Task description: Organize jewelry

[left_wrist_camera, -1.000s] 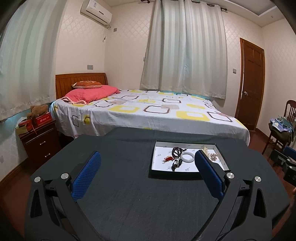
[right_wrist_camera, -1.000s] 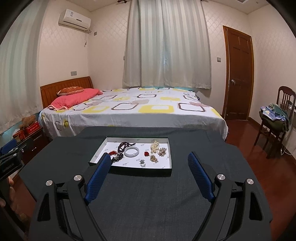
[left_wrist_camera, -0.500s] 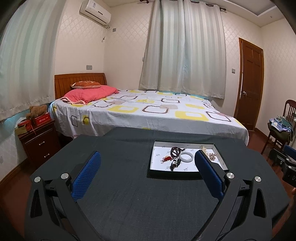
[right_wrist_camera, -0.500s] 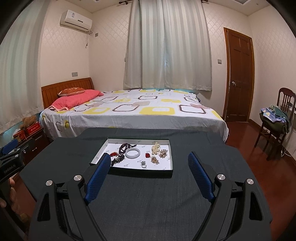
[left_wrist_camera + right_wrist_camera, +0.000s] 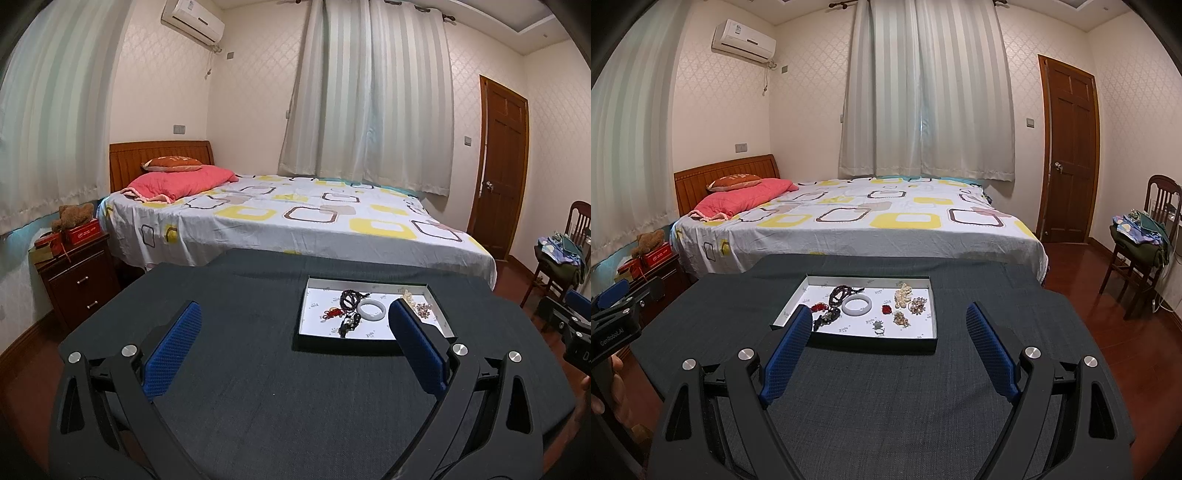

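The jewelry lies in a shallow black tray [image 5: 925, 345] with a white floor, at centre frame in the right wrist view and right of centre in the left wrist view, resting on the dark cloth-covered bench [image 5: 886, 406]; both tools are short of it, with nothing between their pads. The right hand-held gripper [image 5: 886, 350] has its jaws spread wide and empty; the left hand-held gripper [image 5: 295, 345] likewise stands wide and holds nothing.

The white bangle [image 5: 856, 305], mid-tray, is likely rigid, smooth and brittle, so a grip across one side of the ring, pads on inner and outer face, seems safer than a pinch on the curved outside, which could squirt it away; a knock on the tray wall could chip it. The dark bead strand [image 5: 839, 293], upper left of the bangle, is limp and will drape, so take it at a bunched part rather than a single loop. The pale clusters [image 5: 903, 296] at the tray's right look small, light and knobbly; they may be tangled, though that cannot be told from here. The small red piece [image 5: 886, 309] beside the bangle is tiny and would need a fingertip pinch flat against the floor.
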Demonstrator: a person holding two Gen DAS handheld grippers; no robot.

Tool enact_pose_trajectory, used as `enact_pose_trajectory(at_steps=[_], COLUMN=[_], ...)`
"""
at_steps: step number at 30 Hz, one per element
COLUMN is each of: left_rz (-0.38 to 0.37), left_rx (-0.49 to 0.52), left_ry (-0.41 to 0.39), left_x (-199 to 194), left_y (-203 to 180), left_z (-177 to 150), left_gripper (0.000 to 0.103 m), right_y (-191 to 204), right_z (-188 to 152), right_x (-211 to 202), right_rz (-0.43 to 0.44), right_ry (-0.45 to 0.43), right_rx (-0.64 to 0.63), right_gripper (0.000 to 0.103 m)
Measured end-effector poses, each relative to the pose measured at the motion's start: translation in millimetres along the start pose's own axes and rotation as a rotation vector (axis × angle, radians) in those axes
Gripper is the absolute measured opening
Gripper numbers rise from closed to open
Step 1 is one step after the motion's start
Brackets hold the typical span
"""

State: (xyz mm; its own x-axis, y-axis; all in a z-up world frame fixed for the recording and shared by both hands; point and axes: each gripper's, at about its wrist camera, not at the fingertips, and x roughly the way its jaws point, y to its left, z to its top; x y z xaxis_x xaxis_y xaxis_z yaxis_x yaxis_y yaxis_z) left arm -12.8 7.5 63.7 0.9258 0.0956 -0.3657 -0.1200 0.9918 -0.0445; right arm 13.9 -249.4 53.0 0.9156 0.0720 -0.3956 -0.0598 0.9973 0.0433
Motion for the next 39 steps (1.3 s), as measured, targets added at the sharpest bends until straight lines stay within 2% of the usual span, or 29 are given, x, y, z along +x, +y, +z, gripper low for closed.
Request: enact_pose_trajectory(at_steps=[31, 39], left_rz=[-0.030, -0.076], left_rx=[0.023, -0.002], left_ry=[0.010, 0.022], left_x=[4.9, 7.4], left_y=[-11.2, -12.1], left_z=[-3.6, -7.0], left_gripper=[0.099, 0.099], right_y=[8.8, 9.5], right_z=[-5.1, -9.4], right_x=[-1.3, -0.9], right_rz=[0.003, 0.008], right_ry=[0.006, 0.015], right_rx=[-0.005, -0.005], right_gripper=[0.082, 0.082])
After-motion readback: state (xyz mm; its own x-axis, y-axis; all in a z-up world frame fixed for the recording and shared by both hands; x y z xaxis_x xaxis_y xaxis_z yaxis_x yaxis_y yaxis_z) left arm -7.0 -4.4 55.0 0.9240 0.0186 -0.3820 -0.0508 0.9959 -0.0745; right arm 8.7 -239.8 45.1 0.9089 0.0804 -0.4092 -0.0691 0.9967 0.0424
